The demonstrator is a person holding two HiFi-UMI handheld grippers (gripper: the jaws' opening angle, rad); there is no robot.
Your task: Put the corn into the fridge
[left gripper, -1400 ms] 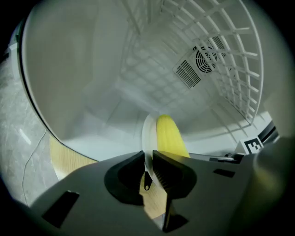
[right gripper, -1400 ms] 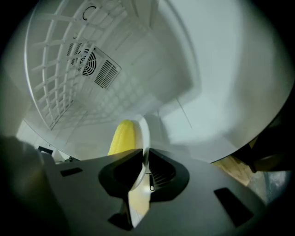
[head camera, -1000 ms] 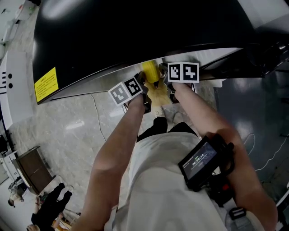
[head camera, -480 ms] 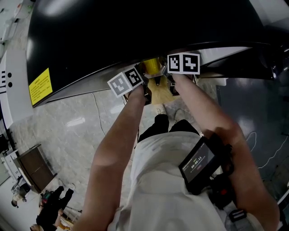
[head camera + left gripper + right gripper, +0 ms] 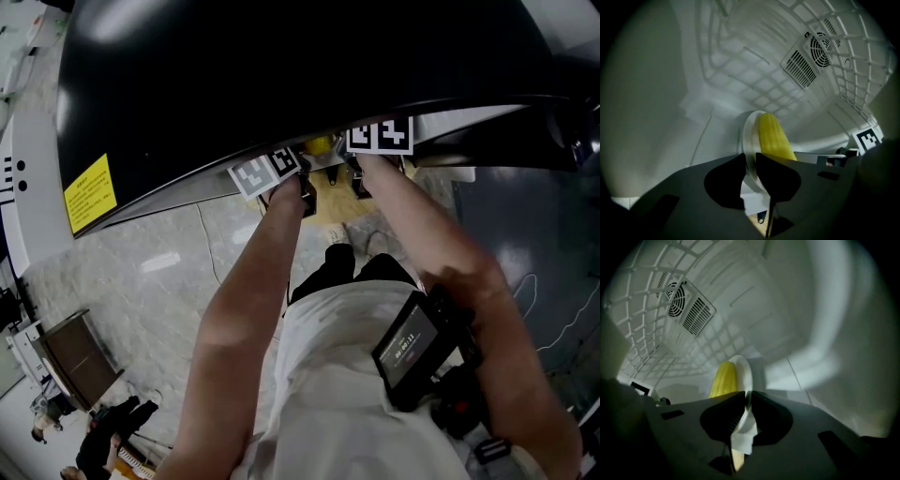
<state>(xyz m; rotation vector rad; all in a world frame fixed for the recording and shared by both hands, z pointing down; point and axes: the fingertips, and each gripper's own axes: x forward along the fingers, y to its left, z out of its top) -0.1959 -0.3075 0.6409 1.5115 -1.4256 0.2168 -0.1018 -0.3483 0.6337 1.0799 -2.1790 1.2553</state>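
A yellow corn cob (image 5: 774, 138) lies on a white plate (image 5: 749, 140), and both grippers hold that plate by its rim inside the white fridge. My left gripper (image 5: 749, 161) is shut on the plate's left edge. On the opposite edge, my right gripper (image 5: 747, 404) is shut on the plate (image 5: 743, 369), with the corn (image 5: 723, 378) just left of its jaws. In the head view only a sliver of corn (image 5: 320, 143) shows under the fridge's black top (image 5: 281, 66). The marker cubes (image 5: 265, 169) (image 5: 380, 134) stand on either side of it.
The fridge's back wall carries a round fan grille (image 5: 819, 46) (image 5: 675, 300) and a slotted vent. A white wire shelf (image 5: 843, 56) runs overhead. A yellow label (image 5: 89, 183) is on the black top. Pale stone floor (image 5: 159, 262) lies below.
Both grippers have pushed the plate and corn forward under the black top into the fridge. Less of the corn and the marker cubes shows in the head view.
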